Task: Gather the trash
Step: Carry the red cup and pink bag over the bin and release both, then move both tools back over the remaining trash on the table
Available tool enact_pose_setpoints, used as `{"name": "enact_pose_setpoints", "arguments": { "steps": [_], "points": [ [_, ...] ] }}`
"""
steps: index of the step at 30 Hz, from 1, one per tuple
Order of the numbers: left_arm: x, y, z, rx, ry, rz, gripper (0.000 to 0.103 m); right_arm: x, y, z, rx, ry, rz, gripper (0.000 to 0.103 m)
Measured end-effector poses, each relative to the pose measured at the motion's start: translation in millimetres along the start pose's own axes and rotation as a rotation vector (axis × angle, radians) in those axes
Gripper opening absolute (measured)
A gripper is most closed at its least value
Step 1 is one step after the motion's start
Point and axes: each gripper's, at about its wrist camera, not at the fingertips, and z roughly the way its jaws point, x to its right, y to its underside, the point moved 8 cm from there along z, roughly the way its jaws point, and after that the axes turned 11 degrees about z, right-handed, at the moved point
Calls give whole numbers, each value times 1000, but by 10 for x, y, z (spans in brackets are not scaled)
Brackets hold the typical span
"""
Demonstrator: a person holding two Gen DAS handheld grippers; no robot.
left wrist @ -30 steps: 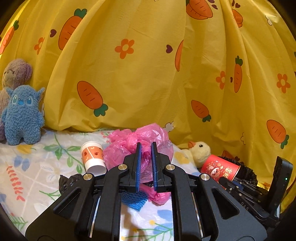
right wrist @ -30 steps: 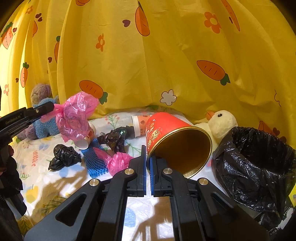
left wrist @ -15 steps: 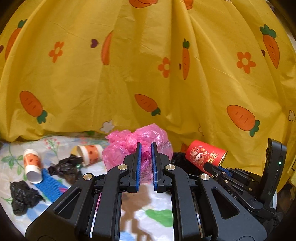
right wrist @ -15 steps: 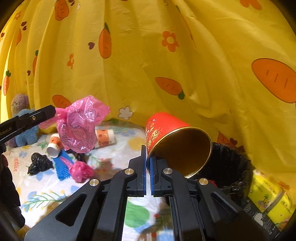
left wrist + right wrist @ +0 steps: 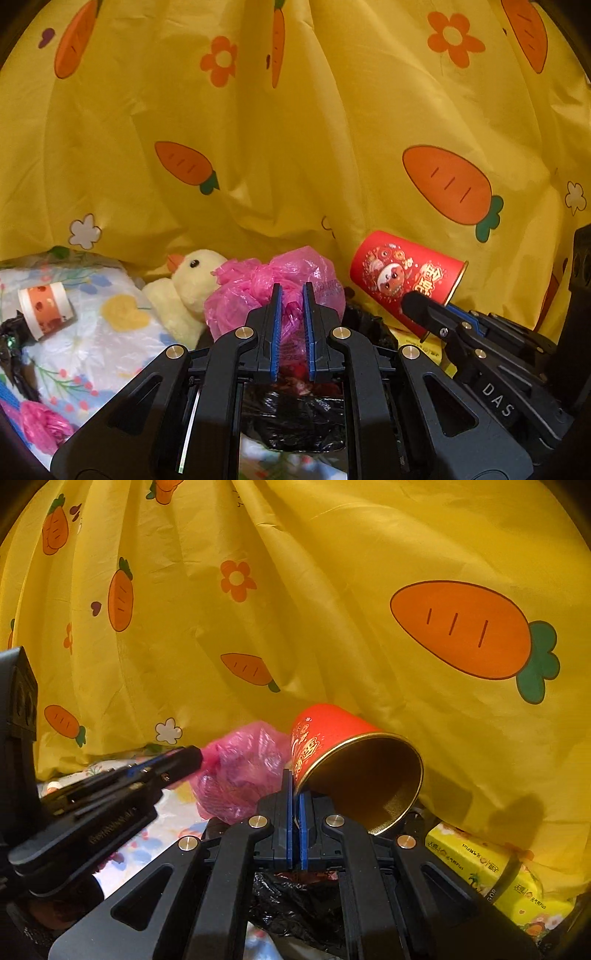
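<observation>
left gripper (image 5: 291,325): pinching the crumpled pink plastic bag (image 5: 273,291) between its blue pads – the bag bulges out ahead of and above the fingertips, held up over the black bin bag (image 5: 295,417).
right gripper (image 5: 294,797): pressed together on the rim of the red paper cup (image 5: 354,771); the cup lies tilted, open mouth toward the camera, base pointing up and away, over the black bin bag's opening.
pink bag versus cup: in the right wrist view the pink plastic bag sits just left of the red paper cup, the 2 nearly touching.
black bin bag: directly beneath both grippers, its crinkled dark liner showing below the fingers in both views.
small orange-and-white cup (image 5: 46,308): 1 in view, on its side on the floral sheet (image 5: 92,354) at the left, well apart from the left gripper.
black wad (image 5: 11,343): 1, touching that small cup at the far left edge.
pink scrap (image 5: 42,424): 1, low at the left on the floral sheet.
blue piece: 1 sliver at the lower left edge – too little shows to tell what it is.
plush duck (image 5: 184,284): 1, just left of the held pink plastic bag, against the yellow carrot curtain (image 5: 295,147).
yellow tissue pack (image 5: 491,871): 1, right of the black bin bag.
</observation>
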Motion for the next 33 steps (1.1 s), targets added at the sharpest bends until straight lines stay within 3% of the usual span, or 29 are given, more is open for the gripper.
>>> {"name": "enact_pose_setpoints", "arguments": {
  "steps": [3, 4, 5, 11, 16, 17, 18, 20, 26, 33],
  "points": [
    [-40, 163, 132, -56, -5, -14, 42, 59, 14, 85, -16, 6, 13, 4],
    [-118, 200, 99, -46, -18, -43, 62, 68, 16, 107, -20, 5, 15, 4],
    [-205, 222, 48, -26, -35, -73, 71, 71, 24, 129, -23, 4, 14, 4],
    [-673, 245, -369, 15, -177, -161, 86, 23, 64, 278, -44, 1, -3, 4],
    [-937, 265, -800, 61, -267, -210, 91, 67, 96, 416, -75, 14, 17, 4],
    [-987, 278, -878, 69, -285, -218, 93, 73, 105, 443, -83, 17, 18, 11],
    [-1028, 287, -932, 71, -299, -224, 94, 89, 111, 468, -91, 24, 22, 26],
    [-1092, 302, -1027, 75, -323, -229, 95, 108, 114, 459, -86, 28, 35, 40],
    [-1163, 358, -1186, 60, -381, -211, 96, 83, 93, 349, -62, 24, 56, 49],
    [-1162, 561, -1333, 10, -425, -199, 96, -57, 199, 126, -30, 17, 58, 80]
  ]
}}
